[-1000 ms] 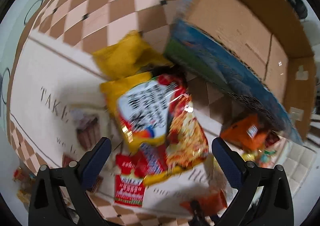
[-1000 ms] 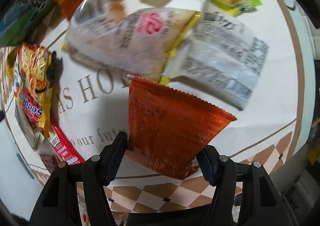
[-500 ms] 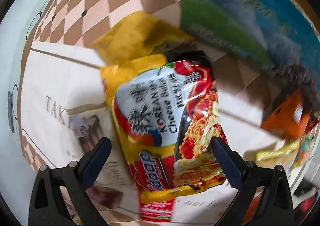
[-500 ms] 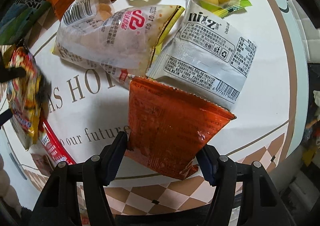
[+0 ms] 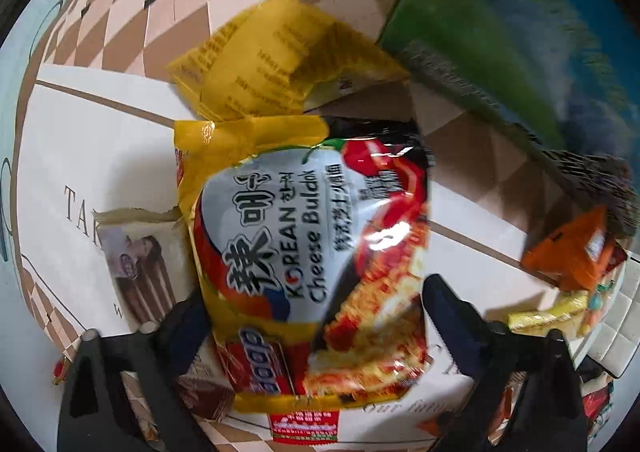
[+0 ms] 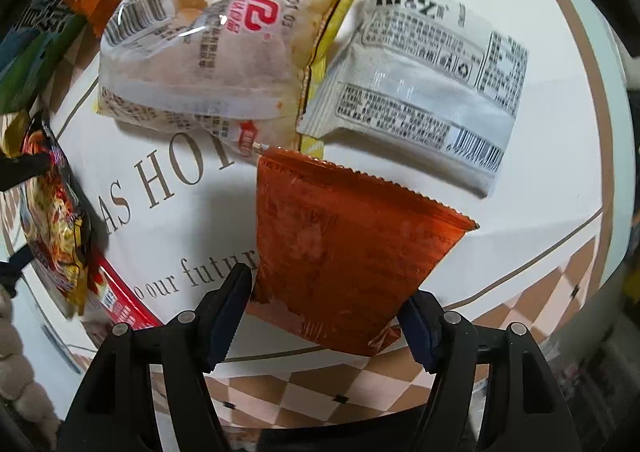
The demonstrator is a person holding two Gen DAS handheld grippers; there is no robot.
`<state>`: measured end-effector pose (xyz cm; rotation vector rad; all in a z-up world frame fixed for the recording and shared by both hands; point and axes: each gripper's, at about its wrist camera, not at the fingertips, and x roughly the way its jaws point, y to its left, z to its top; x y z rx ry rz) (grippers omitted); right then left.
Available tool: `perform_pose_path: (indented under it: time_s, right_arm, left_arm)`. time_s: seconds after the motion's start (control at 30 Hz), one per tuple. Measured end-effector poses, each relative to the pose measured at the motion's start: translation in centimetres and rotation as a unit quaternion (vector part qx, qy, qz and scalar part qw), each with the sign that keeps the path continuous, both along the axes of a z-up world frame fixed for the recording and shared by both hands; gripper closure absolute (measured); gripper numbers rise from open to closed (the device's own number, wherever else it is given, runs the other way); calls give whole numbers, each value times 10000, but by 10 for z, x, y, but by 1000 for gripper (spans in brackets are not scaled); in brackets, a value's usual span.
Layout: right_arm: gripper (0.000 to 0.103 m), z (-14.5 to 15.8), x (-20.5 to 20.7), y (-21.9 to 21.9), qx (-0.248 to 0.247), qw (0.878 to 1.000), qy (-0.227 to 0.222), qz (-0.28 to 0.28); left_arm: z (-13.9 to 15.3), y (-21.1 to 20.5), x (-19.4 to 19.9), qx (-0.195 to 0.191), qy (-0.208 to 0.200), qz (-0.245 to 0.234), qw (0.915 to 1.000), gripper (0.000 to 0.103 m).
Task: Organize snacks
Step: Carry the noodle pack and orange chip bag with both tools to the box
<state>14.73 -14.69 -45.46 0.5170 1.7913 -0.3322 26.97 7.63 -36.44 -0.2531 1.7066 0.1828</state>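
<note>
The Korean cheese noodle packet (image 5: 312,260) fills the middle of the left wrist view, lying between the fingers of the left hand-held gripper (image 5: 316,316), whose jaws have just been closing and now flank its lower edges. A yellow packet (image 5: 264,64) lies above it. In the right wrist view the orange-red packet (image 6: 344,252) sits between the right hand-held gripper (image 6: 324,316) fingers, whose jaws have just been opening slightly; whether they press it I cannot tell. A white packet (image 6: 424,92) lies upper right on the worktop (image 6: 540,212).

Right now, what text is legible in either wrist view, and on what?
"KOREAN Cheese Buldak": noodle packet between the left jaws.
"AS HO", "our futur": tablecloth.
"TA": tablecloth, left view.
"nitz": white packet.
"01 03": clear bag.
Fine print, barcodes, yellow packet, red sachet: too blurred.
Orange pouch: no text.
</note>
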Motion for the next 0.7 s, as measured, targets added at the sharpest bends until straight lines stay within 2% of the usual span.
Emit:
perform_pose_path:
  time_s: [0.1, 0.2, 0.33, 0.43, 0.5, 0.57, 0.6, 0.63, 0.67, 0.7]
  right_arm:
    - [31, -3, -2, 5, -67, 10000, 49, -3]
    - [37, -3, -6, 11, -181, 9995, -48, 245]
    - [45, 0, -10, 27, -302, 9956, -195, 863]
    - [45, -1, -15, 41, -502, 9868, -273, 1515]
    - [45, -2, -18, 47, -495, 9845, -320, 1653]
    - [42, -5, -27, 48, -354, 9872, -354, 1516]
    - [39, -5, -28, 44, -249, 9892, -374, 1397]
    - [29, -6, -30, 39, -125, 9918, -368, 1216]
    - [24, -7, -33, 35, -24, 9941, -350, 1031]
    - [24, -8, -36, 31, 67, 9954, -354, 887]
  left_arm:
    - [2, 3, -5, -74, -192, -80, 9998, 17]
    - [8, -1, -18, -101, -284, -494, 9983, 18]
    - [15, -20, -53, 77, -410, -1413, 9891, 18]
    - [8, -24, -78, 95, -342, -1769, 9836, 18]
    - [3, -21, -89, 121, -342, -1812, 9828, 18]
    - [-3, -20, -91, 78, -335, -1719, 9845, 16]
    - [-8, -21, -91, 49, -320, -1661, 9856, 16]
    - [-11, -16, -92, -11, -295, -1565, 9872, 15]
    - [-20, -11, -90, -58, -276, -1484, 9885, 15]
    - [-25, -8, -85, -93, -260, -1409, 9896, 15]
